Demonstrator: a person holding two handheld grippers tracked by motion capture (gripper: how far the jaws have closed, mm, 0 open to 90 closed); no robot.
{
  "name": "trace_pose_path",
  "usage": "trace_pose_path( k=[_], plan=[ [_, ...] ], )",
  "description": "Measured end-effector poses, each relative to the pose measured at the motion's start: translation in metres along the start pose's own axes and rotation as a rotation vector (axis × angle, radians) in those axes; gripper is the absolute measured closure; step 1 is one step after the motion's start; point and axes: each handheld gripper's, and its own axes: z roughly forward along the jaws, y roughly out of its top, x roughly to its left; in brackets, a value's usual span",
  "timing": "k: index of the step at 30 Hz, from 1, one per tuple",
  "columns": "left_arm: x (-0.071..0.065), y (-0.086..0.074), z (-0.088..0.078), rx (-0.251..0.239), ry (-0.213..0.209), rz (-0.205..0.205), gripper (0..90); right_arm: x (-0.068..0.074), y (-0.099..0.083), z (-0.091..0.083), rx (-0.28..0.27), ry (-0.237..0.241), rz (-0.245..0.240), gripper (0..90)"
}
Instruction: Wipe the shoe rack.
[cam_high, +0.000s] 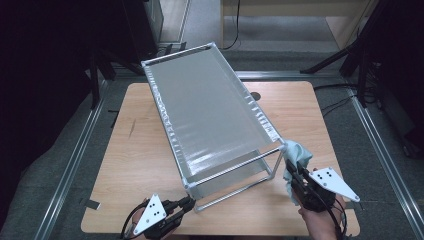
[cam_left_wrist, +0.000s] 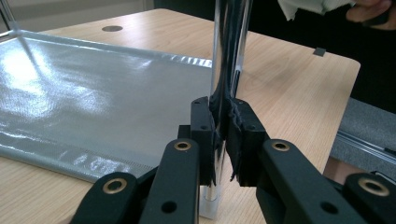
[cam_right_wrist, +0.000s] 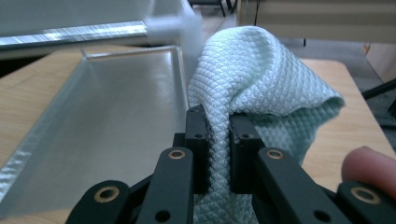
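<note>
the rack, a chrome frame w/ a grey sheet stretched over it, stands tilted on the bench; its far end is raised, its near end low by the bench's front edge.

left gripper sits at the rack's near-left corner, low down by the foot. in the left gripper view the jaws are narrow and clamped on the rack's upright chrome leg, pads pressed on both sides of the tube. the leg's foot rests on the bench just below the jaws. the grey sheet spreads away to the left of the leg in that view.

right gripper is at the rack's near-right corner, held up at frame height. its jaws are narrow and pinch a pale green cloth. in the right gripper view the cloth is bunched betw. the pads and folds over above them in a hump, its top just beside the rack's corner joint; can't tell if cloth and corner touch. in the high view the cloth drapes down from that corner, partly over the gripper. a fingertip shows at the lower right of the right gripper view.

a small round hole in the bench lies just right of the rack's far half.
</note>
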Motion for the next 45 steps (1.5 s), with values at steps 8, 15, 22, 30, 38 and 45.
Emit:
trace_pose_path(
  k=[8, 15, 22, 30, 38, 45],
  plan=[
    [0.0, -0.001, -0.001, -0.002, -0.002, -0.004, 82.2, 0.007, -0.032, 0.018, 0.14, -0.006, 0.018, 80.6],
    [0.001, -0.001, -0.001, 0.001, -0.003, -0.009, 82.1, 0.035, -0.062, 0.042, 0.304, 0.061, -0.072, 79.1],
    [0.0, -0.001, -0.002, 0.0, -0.004, -0.007, 82.1, 0.053, -0.07, 0.052, 0.324, 0.136, -0.13, 79.3],
    [0.001, -0.001, -0.002, 0.001, -0.004, -0.005, 82.1, 0.026, -0.069, 0.059, 0.276, -0.045, 0.022, 79.5],
    [0.001, -0.002, -0.001, -0.002, -0.006, -0.01, 82.0, 0.025, -0.02, 0.026, 0.081, -0.046, 0.038, 79.6],
    [0.001, -0.002, -0.001, -0.001, -0.008, -0.013, 81.9, 0.029, 0.005, 0.005, -0.017, -0.045, 0.019, 79.6]
  ],
)
